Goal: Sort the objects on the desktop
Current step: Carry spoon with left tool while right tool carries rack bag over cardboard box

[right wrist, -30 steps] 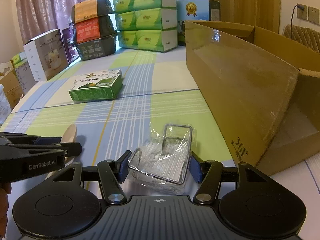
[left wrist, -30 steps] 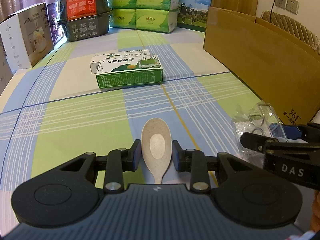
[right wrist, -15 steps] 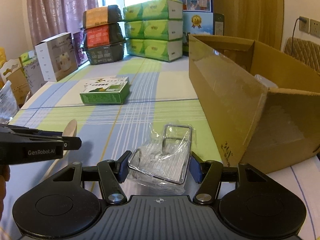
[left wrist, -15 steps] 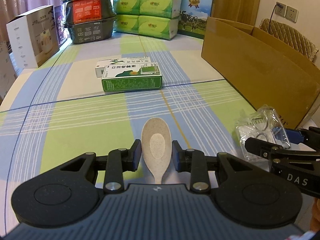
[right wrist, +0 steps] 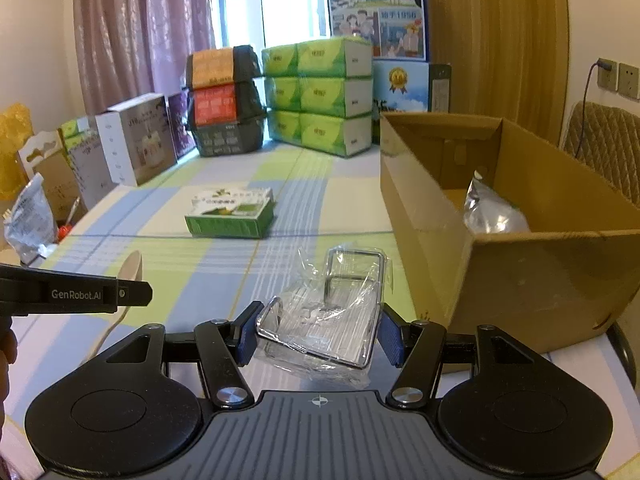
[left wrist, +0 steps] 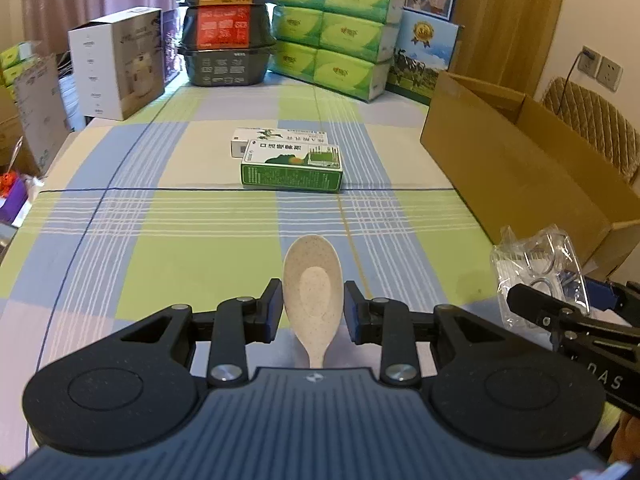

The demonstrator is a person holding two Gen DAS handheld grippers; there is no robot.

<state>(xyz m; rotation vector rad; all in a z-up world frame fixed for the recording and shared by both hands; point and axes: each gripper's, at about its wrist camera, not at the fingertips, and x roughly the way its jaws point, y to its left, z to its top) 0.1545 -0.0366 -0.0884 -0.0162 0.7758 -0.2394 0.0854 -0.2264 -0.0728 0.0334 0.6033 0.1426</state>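
Left tongs (left wrist: 313, 306) grasp the spoon (left wrist: 313, 280) between their tips; right tongs (right wrist: 319, 334) clench the wrapped wire rack (right wrist: 332, 312)

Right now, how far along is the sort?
Done: one silvery bag already lies in the cardboard box. In hand: the left gripper holds the spoon, and the right gripper holds a plastic-wrapped wire rack, both raised over the table. Left: the two green medicine boxes sit untouched mid-table.
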